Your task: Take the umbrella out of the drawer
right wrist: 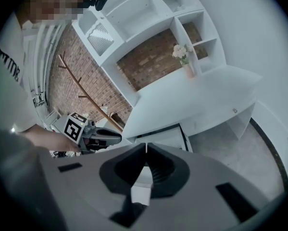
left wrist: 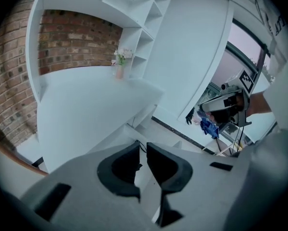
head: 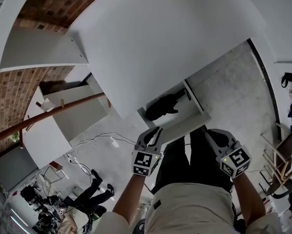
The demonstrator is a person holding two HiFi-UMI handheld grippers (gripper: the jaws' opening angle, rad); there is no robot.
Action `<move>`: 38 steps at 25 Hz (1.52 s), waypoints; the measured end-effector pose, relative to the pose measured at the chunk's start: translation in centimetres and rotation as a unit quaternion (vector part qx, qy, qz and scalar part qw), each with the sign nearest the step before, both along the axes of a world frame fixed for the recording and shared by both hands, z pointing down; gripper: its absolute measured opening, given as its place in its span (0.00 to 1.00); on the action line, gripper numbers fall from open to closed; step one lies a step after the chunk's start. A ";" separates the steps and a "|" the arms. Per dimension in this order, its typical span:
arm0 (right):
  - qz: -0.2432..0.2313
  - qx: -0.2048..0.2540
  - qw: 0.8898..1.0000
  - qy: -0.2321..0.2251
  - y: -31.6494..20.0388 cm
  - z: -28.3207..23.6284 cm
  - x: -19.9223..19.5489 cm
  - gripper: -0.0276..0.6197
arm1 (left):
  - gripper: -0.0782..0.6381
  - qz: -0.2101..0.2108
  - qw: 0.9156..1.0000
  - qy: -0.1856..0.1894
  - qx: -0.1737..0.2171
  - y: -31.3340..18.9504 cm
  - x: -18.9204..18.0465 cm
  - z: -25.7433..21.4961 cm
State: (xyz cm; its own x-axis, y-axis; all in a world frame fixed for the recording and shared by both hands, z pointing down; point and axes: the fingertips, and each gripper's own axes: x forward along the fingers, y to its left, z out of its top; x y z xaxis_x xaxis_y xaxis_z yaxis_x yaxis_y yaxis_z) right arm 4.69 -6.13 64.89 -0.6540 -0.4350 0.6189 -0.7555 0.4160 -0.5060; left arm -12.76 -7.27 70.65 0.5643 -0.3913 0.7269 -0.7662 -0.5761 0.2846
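Note:
A black folded umbrella [head: 163, 106] lies in the open white drawer [head: 196, 99] under the desk. In the head view both grippers hang just in front of the drawer's front panel, over the person's legs. My left gripper [head: 157, 130] is near the drawer's left front corner, my right gripper [head: 210, 133] off its right front corner. Both are shut with nothing between their jaws. The left gripper view shows my left gripper [left wrist: 141, 147] with its jaws together, pointing at the desk's underside. In the right gripper view my right gripper [right wrist: 146, 147] points over the drawer [right wrist: 164, 137]; the umbrella is hidden there.
A wide white desk top [head: 155, 43] overhangs the drawer. A vase of flowers [right wrist: 184, 61] stands on it by white shelves. A copper rail [head: 48, 113] crosses at the left by a brick wall. White cables [head: 97, 143] lie on the floor; a chair [head: 282, 165] stands at right.

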 end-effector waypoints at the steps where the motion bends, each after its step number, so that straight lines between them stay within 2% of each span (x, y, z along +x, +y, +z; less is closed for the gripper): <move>1: -0.001 -0.005 1.000 -0.001 0.1 0.4 0.0 0.09 | 0.15 0.004 1.000 -0.006 -0.001 0.0 0.0 0.6; 5: -0.007 -0.022 1.000 -0.008 0.4 1.8 0.0 0.09 | 0.16 0.018 0.999 -0.032 -0.013 0.2 -0.1 3.2; 8: -0.008 -0.028 1.000 -0.011 0.2 2.8 0.2 0.09 | 0.25 0.027 0.998 -0.049 -0.018 0.1 -0.2 5.0; 12: -0.016 -0.029 0.999 -0.004 -0.2 4.4 0.6 0.09 | 0.26 0.037 0.997 -0.063 -0.019 -0.2 -0.1 7.0; 18: -0.029 -0.034 0.999 0.006 -0.6 6.6 1.0 0.09 | 0.34 0.058 0.992 -0.106 -0.029 0.3 -0.4 11.2; 22: -0.038 -0.039 0.998 0.003 -0.9 7.7 0.9 0.09 | 0.39 0.089 0.987 -0.133 -0.031 0.4 -0.2 13.7; 27: -0.049 -0.052 0.997 -0.002 -0.7 9.0 0.7 0.09 | 0.45 0.146 0.972 -0.180 -0.039 0.6 -0.2 17.5; 32: -0.053 -0.059 0.997 -0.006 -0.4 9.8 1.2 0.09 | 0.51 0.202 0.949 -0.240 -0.039 0.8 -1.0 21.1; 34: -0.052 -0.062 0.997 -0.007 -0.3 10.2 1.5 0.09 | 0.53 0.216 0.941 -0.257 -0.042 0.8 -1.5 22.2; 38: -0.051 -0.067 0.996 -0.008 -0.5 10.9 1.7 0.09 | 0.57 0.233 0.931 -0.274 -0.057 0.0 -2.2 24.2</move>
